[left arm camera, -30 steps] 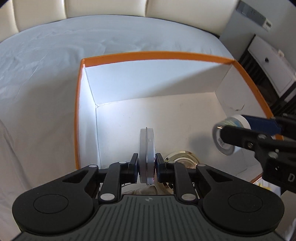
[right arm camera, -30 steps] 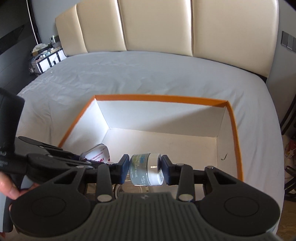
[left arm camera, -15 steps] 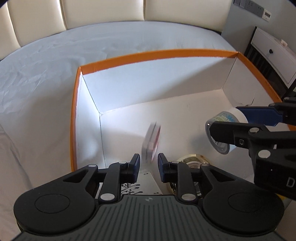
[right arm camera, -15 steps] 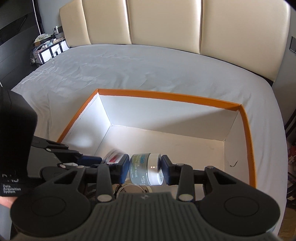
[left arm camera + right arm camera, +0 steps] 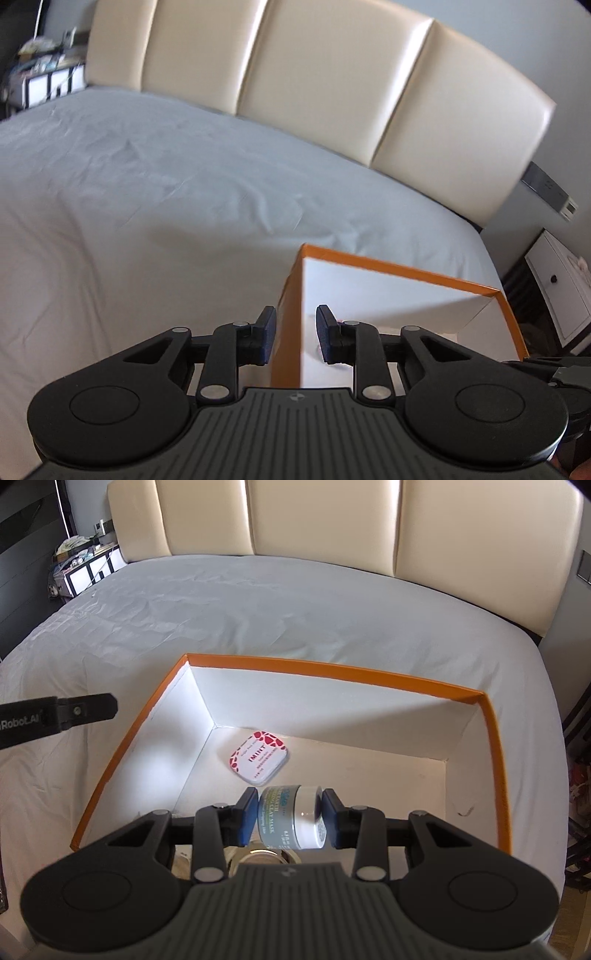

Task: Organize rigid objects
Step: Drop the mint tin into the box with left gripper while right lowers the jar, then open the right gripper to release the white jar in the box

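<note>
An orange-rimmed white box point(image 5: 332, 674) sits on the grey bed. A flat mint tin point(image 5: 259, 762) with a red and white lid lies on the box floor near its left wall. My right gripper point(image 5: 290, 821) is shut on a small clay mask jar point(image 5: 291, 821) and holds it above the box's near part. My left gripper point(image 5: 294, 336) is open and empty, raised above the box's left wall point(image 5: 291, 295); one of its fingers point(image 5: 74, 710) shows at the left of the right wrist view. A gold round lid point(image 5: 260, 858) lies under the jar, mostly hidden.
The grey sheet point(image 5: 295, 609) spreads around the box up to a cream padded headboard point(image 5: 321, 520). A white nightstand point(image 5: 561, 284) stands at the right of the bed. A cluttered shelf point(image 5: 85, 565) stands at the far left.
My left gripper opened and let go of the mint tin, which fell flat onto the box floor. The left gripper then rose and swung left over the box wall. The right gripper held still with the jar.
</note>
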Available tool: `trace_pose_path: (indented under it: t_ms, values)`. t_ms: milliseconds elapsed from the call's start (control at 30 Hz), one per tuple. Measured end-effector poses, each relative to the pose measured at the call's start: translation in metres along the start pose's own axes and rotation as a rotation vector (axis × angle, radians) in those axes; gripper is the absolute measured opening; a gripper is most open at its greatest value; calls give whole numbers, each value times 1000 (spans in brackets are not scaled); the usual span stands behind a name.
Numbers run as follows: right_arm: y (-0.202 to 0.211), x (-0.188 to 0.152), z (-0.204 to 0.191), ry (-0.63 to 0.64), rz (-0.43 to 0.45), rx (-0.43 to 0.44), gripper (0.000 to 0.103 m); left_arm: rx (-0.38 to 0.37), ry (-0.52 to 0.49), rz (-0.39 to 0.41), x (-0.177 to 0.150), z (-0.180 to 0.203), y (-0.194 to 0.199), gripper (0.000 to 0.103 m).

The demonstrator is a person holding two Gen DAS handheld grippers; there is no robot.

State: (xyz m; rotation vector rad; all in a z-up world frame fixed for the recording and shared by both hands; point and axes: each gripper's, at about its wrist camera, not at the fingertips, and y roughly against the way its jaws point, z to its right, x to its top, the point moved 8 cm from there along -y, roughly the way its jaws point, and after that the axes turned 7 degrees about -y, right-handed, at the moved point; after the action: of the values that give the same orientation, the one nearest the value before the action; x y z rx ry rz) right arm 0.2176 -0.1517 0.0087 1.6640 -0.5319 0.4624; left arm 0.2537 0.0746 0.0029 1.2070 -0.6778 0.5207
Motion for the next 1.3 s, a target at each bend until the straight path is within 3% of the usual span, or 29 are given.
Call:
trace_pose_path:
  t_ms: [200,500,833,933,1300]
  values:
    - [-28,-2,-36,-21,-91,64,37,-65,61,-101,-14,-8,-17,30]
    - [-69,-7,-79,-49,-204,98,37,-123,122,-101,-19,-19,-11,29]
    - [-73,-8,-82,-42,-203,58,31,-137,86,-98,-19,-15,-10,29]
    - [-63,-9,-82,-30,-181,58,32,-147,40,-74,-17,-6,-4,29]
    - [23,-23,-56,88,56,48,62,-164,-183,51,-18,56,32,29]
